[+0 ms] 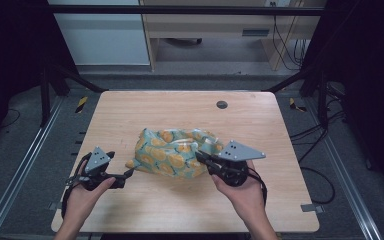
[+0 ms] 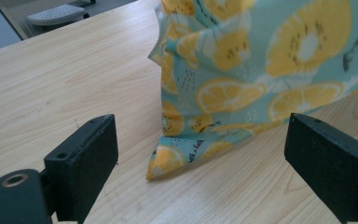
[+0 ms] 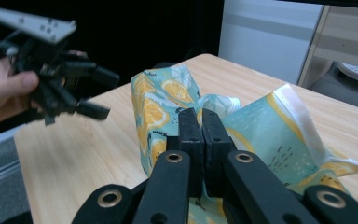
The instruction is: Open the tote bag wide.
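Jaws of your right gripper (image 3: 201, 140) are pressed together on the lemon-print fabric bag (image 1: 177, 152) at mid-table. Your left gripper (image 2: 200, 154) stands wide apart, framing the bag's near corner (image 2: 165, 163). Slide it forward around that corner, then close squarely before pulling.

One lemon-print cloth bag (image 1: 176, 152) lies crumpled on the one wooden tabletop (image 1: 130, 110). Two grippers work at it (left gripper (image 1: 128, 173), right gripper (image 1: 198, 156)), held in two hands, and there is one dark grommet (image 1: 222, 104).
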A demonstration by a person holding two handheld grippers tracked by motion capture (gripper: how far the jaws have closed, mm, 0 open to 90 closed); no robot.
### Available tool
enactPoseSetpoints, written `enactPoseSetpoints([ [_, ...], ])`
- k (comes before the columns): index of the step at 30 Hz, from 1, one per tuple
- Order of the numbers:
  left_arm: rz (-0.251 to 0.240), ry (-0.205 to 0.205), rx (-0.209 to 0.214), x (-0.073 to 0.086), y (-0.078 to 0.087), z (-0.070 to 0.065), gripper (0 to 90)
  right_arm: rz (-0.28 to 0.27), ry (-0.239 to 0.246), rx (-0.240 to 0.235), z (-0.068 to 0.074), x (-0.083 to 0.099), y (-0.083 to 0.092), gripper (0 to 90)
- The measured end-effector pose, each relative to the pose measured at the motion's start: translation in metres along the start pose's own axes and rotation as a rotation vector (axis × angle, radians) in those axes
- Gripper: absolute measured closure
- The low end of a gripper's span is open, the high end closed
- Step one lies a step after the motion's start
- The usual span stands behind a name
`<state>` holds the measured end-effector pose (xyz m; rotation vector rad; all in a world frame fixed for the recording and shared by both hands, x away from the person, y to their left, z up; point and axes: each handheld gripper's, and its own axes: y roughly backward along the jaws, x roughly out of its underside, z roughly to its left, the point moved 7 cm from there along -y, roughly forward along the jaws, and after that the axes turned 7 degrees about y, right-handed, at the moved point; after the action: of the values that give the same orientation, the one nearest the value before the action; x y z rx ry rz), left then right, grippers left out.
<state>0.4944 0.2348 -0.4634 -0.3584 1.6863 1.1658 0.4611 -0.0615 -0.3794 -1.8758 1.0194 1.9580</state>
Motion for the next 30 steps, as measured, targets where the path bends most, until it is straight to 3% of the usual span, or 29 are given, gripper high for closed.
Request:
enactPoseSetpoints([
  [4,-0.007,0.001,-0.001,-0.005,0.003,0.0,9.8,0.028,0.021,-0.034,0.014,0.016,-0.001,89.1],
  [13,0.005,-0.002,0.0,-0.02,0.003,0.001,12.8,0.054,0.011,-0.061,0.02,0.039,-0.006,89.0],
  [15,0.001,0.017,0.018,-0.026,0.002,0.001,13.7,0.058,0.008,-0.062,0.02,0.043,-0.007,89.0],
  [20,0.009,0.021,0.017,-0.036,-0.004,0.003,15.3,0.063,0.003,-0.069,0.021,0.05,-0.008,88.9],
  [30,0.021,-0.012,0.02,-0.069,-0.02,-0.01,15.3,0.051,-0.008,-0.067,0.02,0.058,-0.007,88.5],
])
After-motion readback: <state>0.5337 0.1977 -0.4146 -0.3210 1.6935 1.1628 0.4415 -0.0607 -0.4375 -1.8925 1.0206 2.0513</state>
